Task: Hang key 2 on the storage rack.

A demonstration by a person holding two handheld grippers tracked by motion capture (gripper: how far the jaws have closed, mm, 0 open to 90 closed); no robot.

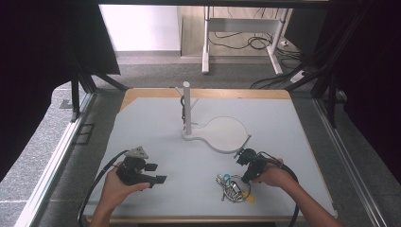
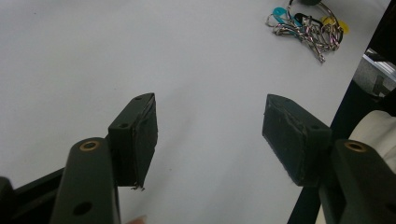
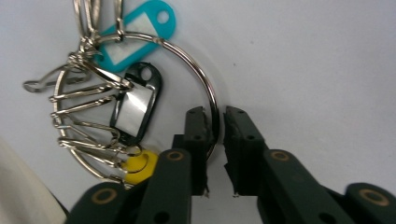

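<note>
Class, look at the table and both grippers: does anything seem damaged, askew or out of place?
Only minor wear: the black padding on the right gripper looks frayed along the jaw edges where they close on the key ring. The keys and tags lie bunched, and the white stand is upright.

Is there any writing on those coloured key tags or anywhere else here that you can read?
None can be read.
Teal key tag: white label window, no writing visible.
Black key tag: pale label window, nothing legible.
Yellow key tag: mostly hidden, cannot tell.
Right gripper, white stand: no markings visible.
</note>
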